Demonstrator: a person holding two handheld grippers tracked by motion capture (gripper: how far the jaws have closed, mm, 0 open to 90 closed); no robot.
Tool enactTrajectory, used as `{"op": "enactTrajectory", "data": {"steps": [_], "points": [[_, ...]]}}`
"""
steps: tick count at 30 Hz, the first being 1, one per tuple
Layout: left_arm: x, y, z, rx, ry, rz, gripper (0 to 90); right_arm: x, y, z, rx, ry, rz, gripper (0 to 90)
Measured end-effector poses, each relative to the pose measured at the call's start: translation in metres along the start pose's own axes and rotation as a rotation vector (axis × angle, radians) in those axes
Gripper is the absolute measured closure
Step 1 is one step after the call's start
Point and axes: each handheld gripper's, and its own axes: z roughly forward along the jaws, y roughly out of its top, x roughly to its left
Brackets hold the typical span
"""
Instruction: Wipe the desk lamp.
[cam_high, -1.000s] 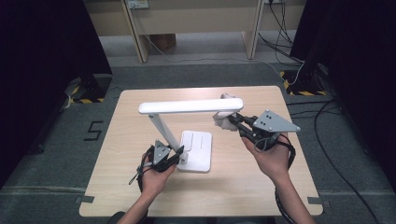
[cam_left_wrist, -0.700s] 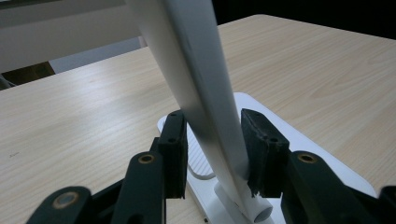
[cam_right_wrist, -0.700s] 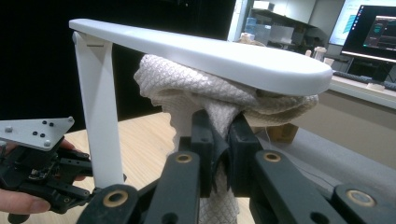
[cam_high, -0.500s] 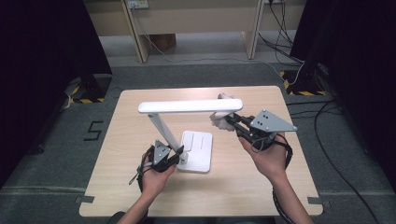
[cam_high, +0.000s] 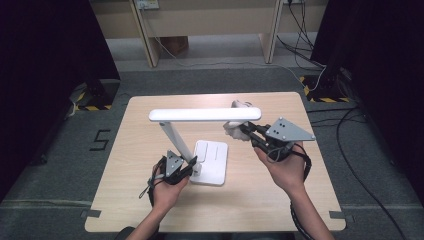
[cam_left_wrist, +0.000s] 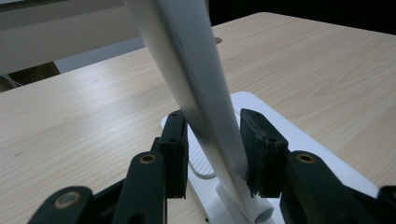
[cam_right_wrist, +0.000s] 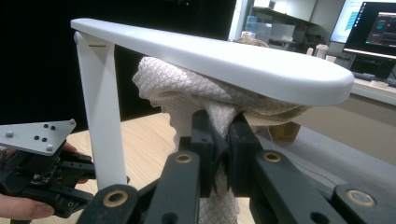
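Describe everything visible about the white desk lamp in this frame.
The white desk lamp looks like matte plastic: a flat rectangular base on the wooden table, a slanted arm rising from its near-left corner, and a long flat head with rounded ends held level. The left gripper straddles the arm near its foot. The right gripper presses a whitish cloth against the underside of the head.

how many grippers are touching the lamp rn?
1 directly: the left gripper straddles the lamp arm low by the base. The right gripper pinches a cloth under the head.
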Motion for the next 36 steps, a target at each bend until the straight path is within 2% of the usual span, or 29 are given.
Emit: {"op": "enactTrajectory", "data": {"steps": [12,36], "points": [[-0.0032,0.0002,0.0009,0.003,0.026,-0.001,64.3,0.0017,-0.0001,0.0024,-0.009,-0.003,-0.002,84.1],[-0.0048,-0.0005,0.0018,0.001,0.036,0.001,65.3,0.0085,0.0019,0.0091,-0.006,0.015,0.002,84.1]]}}
